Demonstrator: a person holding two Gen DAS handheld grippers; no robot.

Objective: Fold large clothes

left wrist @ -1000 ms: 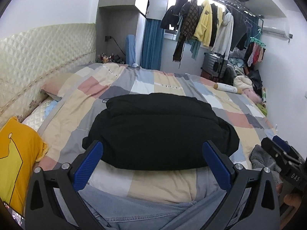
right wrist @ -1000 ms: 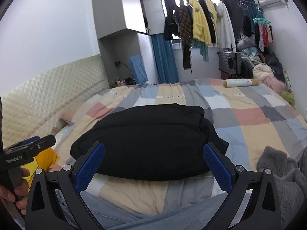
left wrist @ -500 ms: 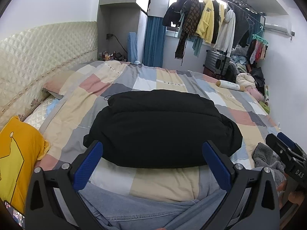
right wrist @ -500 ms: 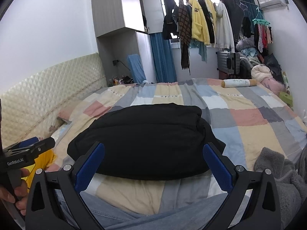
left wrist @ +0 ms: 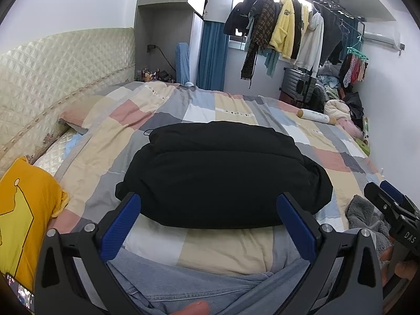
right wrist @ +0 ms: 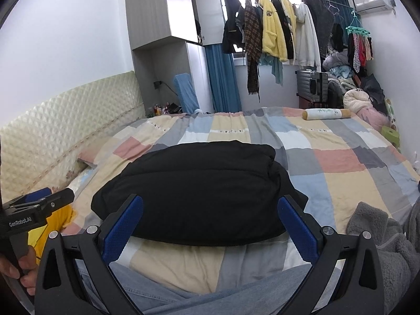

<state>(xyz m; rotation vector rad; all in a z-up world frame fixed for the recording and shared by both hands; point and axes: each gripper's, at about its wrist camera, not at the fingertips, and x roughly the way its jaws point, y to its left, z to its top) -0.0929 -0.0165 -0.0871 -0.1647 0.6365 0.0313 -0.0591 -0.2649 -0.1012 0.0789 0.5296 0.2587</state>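
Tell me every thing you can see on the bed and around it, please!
black garment: one, black, folded, middle of bed
bedspread: one, patchwork pastel, covering bed
bolster: one, white, far edge of bed
yellow pillow: one, yellow, near left
grey fleece: one, grey, near right
hanging clothes: several, mixed colours, rail by window
suitcase: one, grey, under rail
left gripper: open, blue pads
right gripper: open, blue pads

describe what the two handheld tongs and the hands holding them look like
Both tongs, left and right, have black angular frames with triangular cutouts, silver screws and two textured blue pads. Seen from the side, the left body reads "GenRobot.AI" in white, the right "DAS". Bare fingers grip a black handle; no sleeve or cable shows.
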